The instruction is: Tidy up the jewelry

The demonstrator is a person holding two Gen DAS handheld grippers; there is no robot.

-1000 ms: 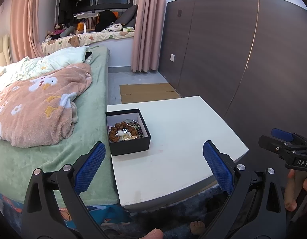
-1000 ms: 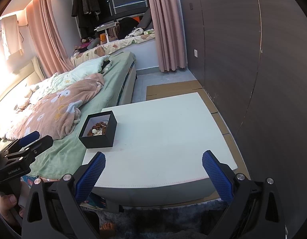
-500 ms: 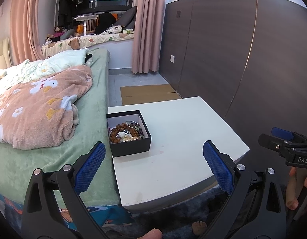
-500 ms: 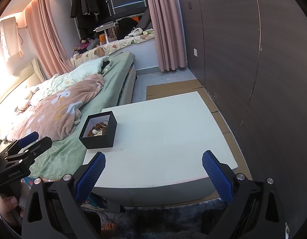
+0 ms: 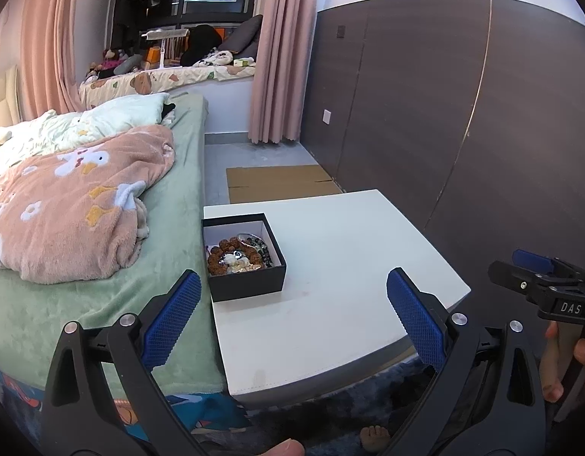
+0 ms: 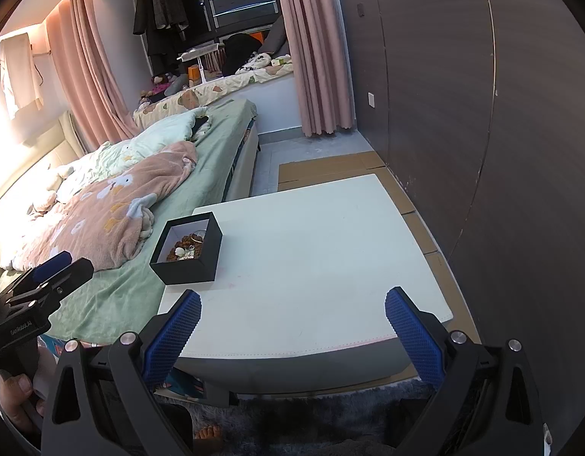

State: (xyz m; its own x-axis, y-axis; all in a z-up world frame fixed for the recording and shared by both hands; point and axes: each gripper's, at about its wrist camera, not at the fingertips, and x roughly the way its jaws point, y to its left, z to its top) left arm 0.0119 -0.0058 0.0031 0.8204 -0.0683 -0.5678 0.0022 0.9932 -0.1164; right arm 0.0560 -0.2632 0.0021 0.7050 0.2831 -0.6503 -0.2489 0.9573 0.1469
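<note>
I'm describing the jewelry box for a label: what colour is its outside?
Black outside, with a white lining; the jewelry box shows best in the left wrist view.

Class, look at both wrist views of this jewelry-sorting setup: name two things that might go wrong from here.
1. The black box sits at the white table's edge beside the bed; a nudge from the open left gripper might tip it off.
2. The beaded bracelets lie heaped together, so a pinch may drag out several pieces.
</note>
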